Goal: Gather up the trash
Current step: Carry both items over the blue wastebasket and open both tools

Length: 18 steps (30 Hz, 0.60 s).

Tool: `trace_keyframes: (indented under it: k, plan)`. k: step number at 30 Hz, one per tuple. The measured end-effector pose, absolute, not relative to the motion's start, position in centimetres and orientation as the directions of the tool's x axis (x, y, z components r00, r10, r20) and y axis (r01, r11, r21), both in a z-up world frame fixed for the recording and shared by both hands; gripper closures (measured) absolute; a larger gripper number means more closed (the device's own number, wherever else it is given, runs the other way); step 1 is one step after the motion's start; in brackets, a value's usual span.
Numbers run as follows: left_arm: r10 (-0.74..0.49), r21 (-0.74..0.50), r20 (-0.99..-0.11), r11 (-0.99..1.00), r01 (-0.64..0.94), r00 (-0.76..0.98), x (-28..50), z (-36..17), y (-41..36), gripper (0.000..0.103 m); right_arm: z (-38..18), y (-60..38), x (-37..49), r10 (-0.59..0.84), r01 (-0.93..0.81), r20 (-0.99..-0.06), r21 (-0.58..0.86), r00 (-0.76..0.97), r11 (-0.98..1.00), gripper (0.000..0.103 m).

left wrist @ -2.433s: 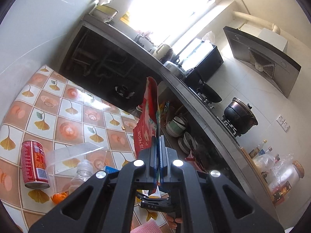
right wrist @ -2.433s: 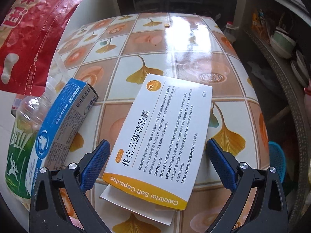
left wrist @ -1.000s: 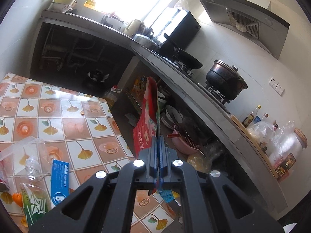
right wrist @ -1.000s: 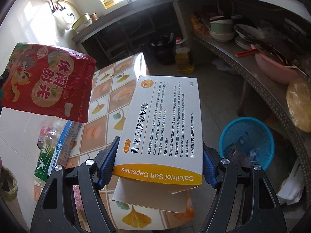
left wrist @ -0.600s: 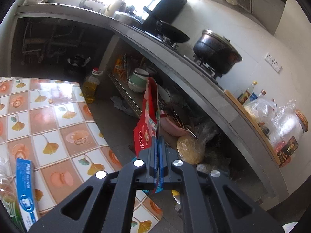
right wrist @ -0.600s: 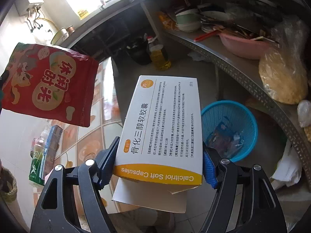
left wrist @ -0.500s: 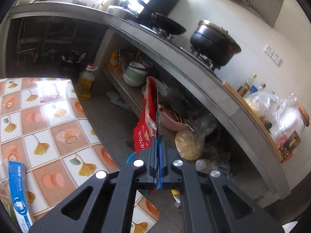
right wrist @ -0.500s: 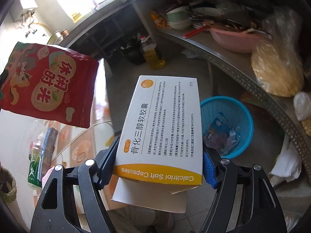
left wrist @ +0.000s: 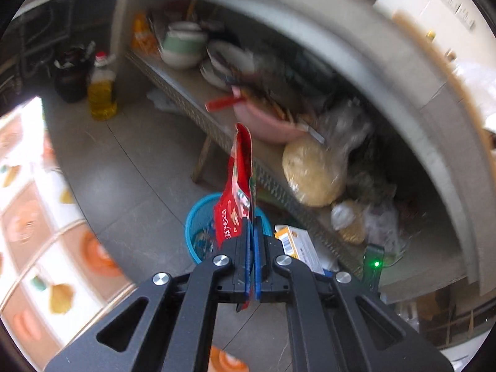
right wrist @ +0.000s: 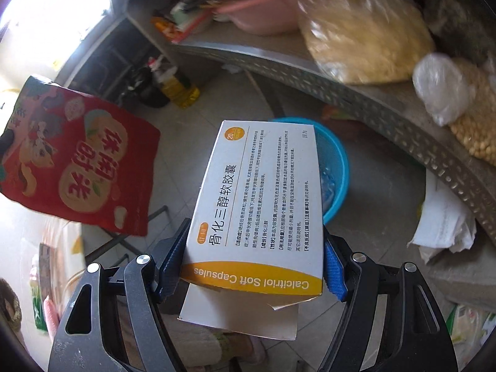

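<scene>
Left gripper (left wrist: 251, 232) clenched on the red snack bag (left wrist: 237, 186) and right gripper (right wrist: 252, 254) grasping the capsule box (right wrist: 257, 204), both above the blue basket (right wrist: 336, 167) at twelve o'clock; an off-centre release could drop either onto the floor (left wrist: 130, 167).

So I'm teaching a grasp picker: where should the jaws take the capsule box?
Across its two long side edges near the yellow end, coming from that end. The capsule box is flat and rigid, and the right gripper spans it there.
</scene>
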<state>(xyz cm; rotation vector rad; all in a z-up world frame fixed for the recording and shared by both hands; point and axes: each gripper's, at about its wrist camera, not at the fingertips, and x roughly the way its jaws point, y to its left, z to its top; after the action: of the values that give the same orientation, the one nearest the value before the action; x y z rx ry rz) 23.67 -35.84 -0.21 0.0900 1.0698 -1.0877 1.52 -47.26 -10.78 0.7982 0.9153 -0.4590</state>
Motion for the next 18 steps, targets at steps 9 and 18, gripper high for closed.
trace_keyframes:
  k: [9,18]
  plan:
    - [-0.541,-0.386,-0.84,0.537,0.75,-0.045,25.4,-8.6,-44.9,0.102,-16.7,-51.4,5.6,0.04,0.693,-0.884,0.392,0.465,0.605,0.033]
    - [-0.448,-0.36,-0.892,0.633,0.686,-0.056,27.9,-14.8,-47.4,0.074,-22.2,-54.0,10.2,-0.004,0.721,-0.934,0.274,0.358,0.636,0.016]
